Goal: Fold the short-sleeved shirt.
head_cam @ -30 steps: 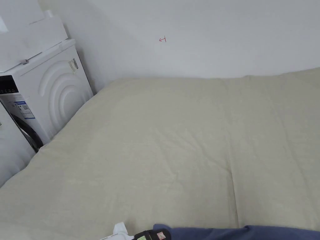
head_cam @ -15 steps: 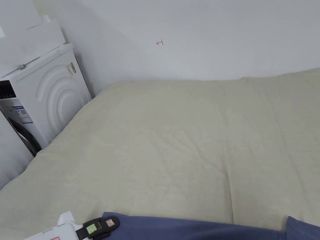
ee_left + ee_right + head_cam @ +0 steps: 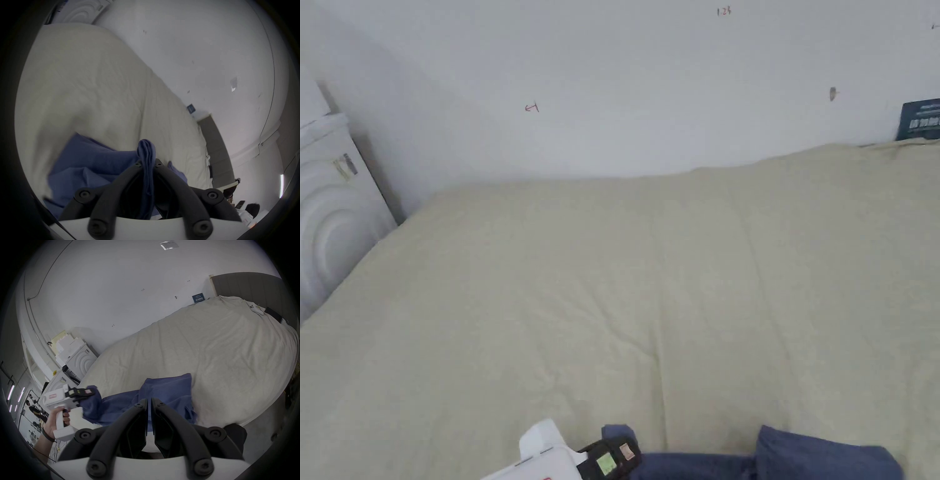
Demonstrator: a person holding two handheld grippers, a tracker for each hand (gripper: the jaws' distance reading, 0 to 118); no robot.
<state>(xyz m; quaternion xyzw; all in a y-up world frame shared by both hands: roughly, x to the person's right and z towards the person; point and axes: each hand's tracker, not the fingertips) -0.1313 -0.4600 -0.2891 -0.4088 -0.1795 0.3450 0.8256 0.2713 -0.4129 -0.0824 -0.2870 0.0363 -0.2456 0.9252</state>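
Observation:
The blue short-sleeved shirt [image 3: 819, 456] lies bunched along the near edge of the cream bed cover [image 3: 612, 281]. My left gripper [image 3: 631, 450] is at the bottom of the head view. In the left gripper view its jaws [image 3: 146, 163] are shut on a rolled-up fold of the shirt [image 3: 90, 165]. My right gripper [image 3: 149, 400] has its jaws closed together on a thin layer of the shirt [image 3: 168, 386]. The right gripper view also has the left gripper [image 3: 90, 391], held by a hand [image 3: 55, 420], clamping the shirt's other end.
A white washing machine [image 3: 325, 212] stands at the bed's left side, against the wall. A dark blue box [image 3: 919, 119] rests at the far right by the wall. A white controller [image 3: 255, 309] and a black flat item [image 3: 274, 315] lie near the grey headboard [image 3: 243, 283].
The head camera has swung right. The left gripper went left with the shirt's corner, then came back right. The shirt's straight stretched edge has become bunched, with a fold standing up at the right.

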